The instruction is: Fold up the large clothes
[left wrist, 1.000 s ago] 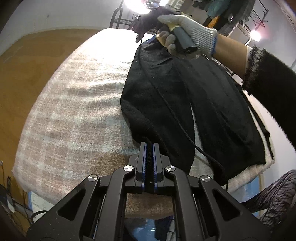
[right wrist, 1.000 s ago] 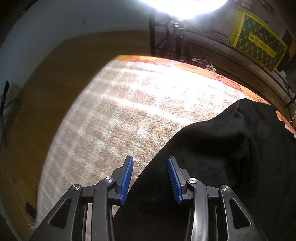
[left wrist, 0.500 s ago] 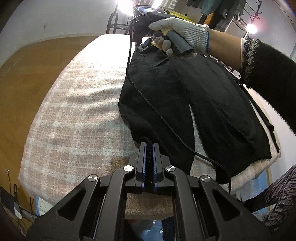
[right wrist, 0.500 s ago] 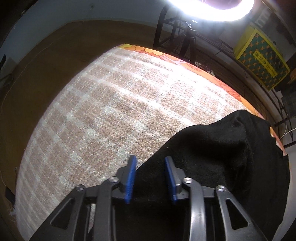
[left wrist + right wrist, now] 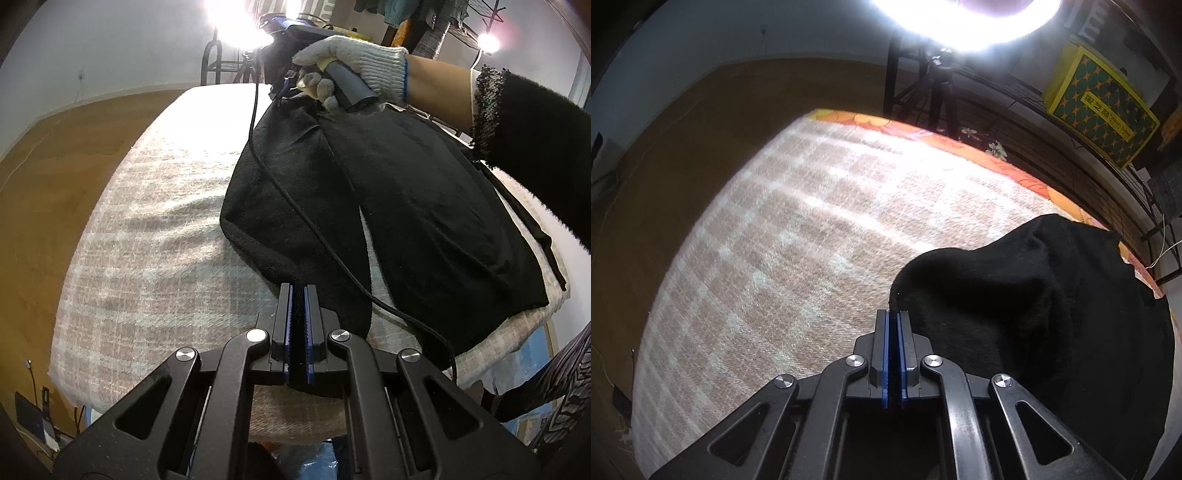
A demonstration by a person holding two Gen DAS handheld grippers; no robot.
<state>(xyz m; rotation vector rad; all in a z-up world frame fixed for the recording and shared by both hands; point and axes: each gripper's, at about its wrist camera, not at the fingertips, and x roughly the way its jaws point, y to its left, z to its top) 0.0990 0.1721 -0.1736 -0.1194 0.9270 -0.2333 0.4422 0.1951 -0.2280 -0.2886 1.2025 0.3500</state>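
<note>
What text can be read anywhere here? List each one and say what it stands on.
Yellow box with a green dot pattern: a yellow label strip of small characters, too small and blurred to read.
Black garment, plaid blanket: no text.
Nothing else carries writing.

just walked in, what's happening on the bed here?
A person is folding a black garment on a plaid blanket, a handheld gripper in each hand. The left gripper is shut on the near edge; the right gripper, held in a gloved hand, is shut on the far edge. No fold made yet.
</note>
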